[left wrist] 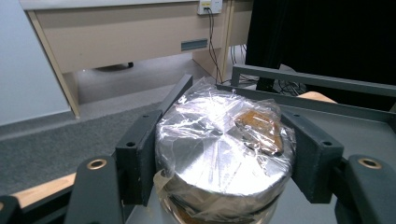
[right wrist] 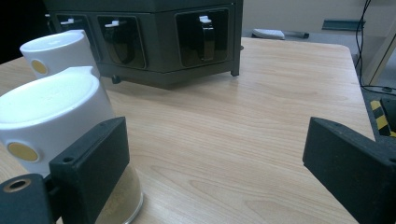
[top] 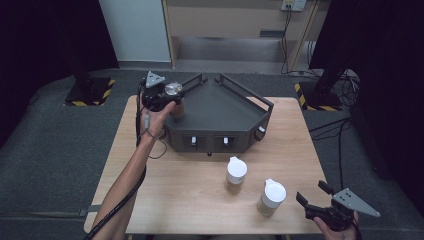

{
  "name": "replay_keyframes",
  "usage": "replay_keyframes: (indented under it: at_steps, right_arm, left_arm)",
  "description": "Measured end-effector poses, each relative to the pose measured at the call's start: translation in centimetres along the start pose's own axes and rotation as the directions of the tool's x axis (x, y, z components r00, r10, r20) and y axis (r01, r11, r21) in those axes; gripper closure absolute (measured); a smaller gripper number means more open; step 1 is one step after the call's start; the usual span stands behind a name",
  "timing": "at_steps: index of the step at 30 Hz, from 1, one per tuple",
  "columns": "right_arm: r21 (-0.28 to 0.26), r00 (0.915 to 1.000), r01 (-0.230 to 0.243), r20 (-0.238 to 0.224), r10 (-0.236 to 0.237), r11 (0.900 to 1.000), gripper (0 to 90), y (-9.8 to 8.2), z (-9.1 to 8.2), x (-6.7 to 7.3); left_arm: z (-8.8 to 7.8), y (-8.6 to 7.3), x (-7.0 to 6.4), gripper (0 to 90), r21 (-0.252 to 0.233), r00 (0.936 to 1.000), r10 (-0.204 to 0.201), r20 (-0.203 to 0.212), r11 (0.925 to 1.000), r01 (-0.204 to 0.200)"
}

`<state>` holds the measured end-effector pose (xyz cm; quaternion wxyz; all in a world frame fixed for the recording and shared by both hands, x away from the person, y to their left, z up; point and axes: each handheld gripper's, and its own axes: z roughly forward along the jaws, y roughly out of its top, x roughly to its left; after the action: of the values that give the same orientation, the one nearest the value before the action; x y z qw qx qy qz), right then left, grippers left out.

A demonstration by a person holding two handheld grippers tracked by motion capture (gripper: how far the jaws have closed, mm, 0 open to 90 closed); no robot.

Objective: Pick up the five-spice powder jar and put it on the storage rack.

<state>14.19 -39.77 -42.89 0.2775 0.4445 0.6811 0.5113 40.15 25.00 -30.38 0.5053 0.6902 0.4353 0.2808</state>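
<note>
At the upper left of the high view the left gripper (top: pixel 169 93), jaws clamped on a foil-topped jar (left wrist: pixel 224 149), carries it over the rack (top: pixel 220 107), needing lowering next, while the right gripper (top: pixel 312 197) idles open beside two white-lidded jars (top: pixel 271 196).

My black left gripper (left wrist: pixel 219 154) – shiny silver jar (left wrist: pixel 224 154), clear wrap. Dark grey tray (top: pixel 220 107). White lids, tan jars (top: pixel 236 175). Light wood table (top: pixel 200 195).

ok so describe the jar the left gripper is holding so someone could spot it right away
Start at the dark angular rack at the back of the wooden table. At its left corner the left gripper clamps a jar. Unlike the two white-lidded jars near the front, it has a shiny silver lid under crinkled clear wrap.
</note>
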Motion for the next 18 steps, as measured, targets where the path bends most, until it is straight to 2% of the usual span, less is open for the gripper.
replay_keyframes:
  at_steps: [6,18]
  right_arm:
    - [0.0,1.0,0.0,-0.003,0.0,1.0,7.1,0.0,0.0,0.0]
    - [0.003,1.0,0.002,-0.004,-0.002,1.0,7.2,0.0,0.0,0.0]
  left_arm:
    - [0.4,-0.8,0.2,33.6,0.002,0.9997,-0.024,-0.005,0.9997,0.024]
    - [0.7,-1.5,0.1,33.6,0.004,0.9997,-0.024,-0.01,0.9997,0.024]
